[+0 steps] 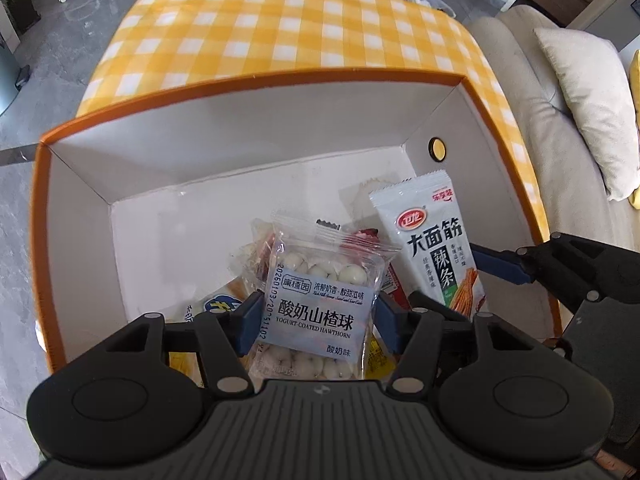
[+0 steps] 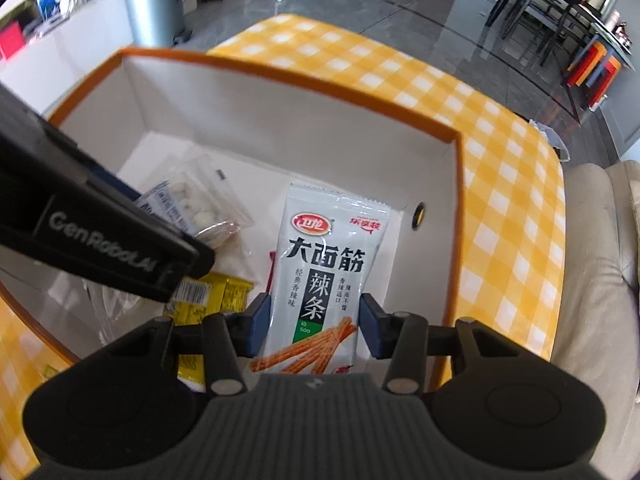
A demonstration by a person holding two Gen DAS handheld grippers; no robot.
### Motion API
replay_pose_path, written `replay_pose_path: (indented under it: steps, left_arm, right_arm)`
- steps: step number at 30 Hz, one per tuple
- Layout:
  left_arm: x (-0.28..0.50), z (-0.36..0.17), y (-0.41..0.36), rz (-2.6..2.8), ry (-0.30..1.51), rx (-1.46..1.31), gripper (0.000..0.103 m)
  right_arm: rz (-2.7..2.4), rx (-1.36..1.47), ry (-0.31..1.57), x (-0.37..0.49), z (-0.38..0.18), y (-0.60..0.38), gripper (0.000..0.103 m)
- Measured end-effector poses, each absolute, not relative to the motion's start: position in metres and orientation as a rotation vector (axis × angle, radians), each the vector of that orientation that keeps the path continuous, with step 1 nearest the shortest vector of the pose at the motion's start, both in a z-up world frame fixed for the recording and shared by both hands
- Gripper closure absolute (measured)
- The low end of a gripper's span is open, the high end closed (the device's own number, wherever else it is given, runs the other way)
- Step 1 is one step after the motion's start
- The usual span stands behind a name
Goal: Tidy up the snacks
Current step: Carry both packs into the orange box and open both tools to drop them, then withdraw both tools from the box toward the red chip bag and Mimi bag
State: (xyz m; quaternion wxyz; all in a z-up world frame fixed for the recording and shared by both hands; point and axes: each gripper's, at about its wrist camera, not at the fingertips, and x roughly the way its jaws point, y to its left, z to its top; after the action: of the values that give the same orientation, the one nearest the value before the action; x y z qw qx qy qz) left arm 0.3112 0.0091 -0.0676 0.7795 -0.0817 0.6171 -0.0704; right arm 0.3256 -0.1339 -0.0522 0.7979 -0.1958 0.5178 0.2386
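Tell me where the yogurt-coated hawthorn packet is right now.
The clear yogurt-coated hawthorn packet sits between the left gripper fingers, over the orange-rimmed white box, left of the white spicy-strip packet in the right gripper.

Glossy clear plastic hawthorn bag [image 1: 320, 300]. Shiny white foil-like latiao packet [image 2: 324, 272]. Matt white card box [image 1: 240, 128], orange rim; checked cloth worktop [image 1: 280, 28].

right gripper [image 2: 313, 326] fingers apparently pinching latiao packet [image 2: 320, 264], over orange-rimmed box [image 2: 288, 68]
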Motion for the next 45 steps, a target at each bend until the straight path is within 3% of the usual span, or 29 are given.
replay_pose_path:
  steps: [15,19,21,26,43,45]
  left_arm:
    - [0.312,-0.074,0.000,-0.143,1.376,-0.126,0.029]
    - [0.306,-0.069,0.004,-0.141,1.370,-0.137,0.027]
    - [0.302,-0.062,0.005,-0.146,1.345,-0.134,0.026]
    - [0.290,-0.037,0.007,-0.137,1.254,-0.108,0.026]
    - [0.188,0.042,0.004,-0.157,0.859,0.073,0.027]
    - [0.176,0.043,0.002,-0.151,0.840,0.088,0.032]
  right_arm:
    - [0.481,-0.520,1.155,0.321,-0.059,-0.124,0.056]
    - [0.462,-0.507,1.158,0.322,-0.056,-0.125,0.047]
    - [0.449,-0.506,1.149,0.319,-0.053,-0.127,0.040]
    - [0.424,-0.495,1.111,0.312,-0.038,-0.133,0.037]
    - [0.333,-0.296,0.870,0.238,0.039,-0.165,0.037]
    - [0.323,-0.275,0.834,0.223,0.044,-0.169,0.037]
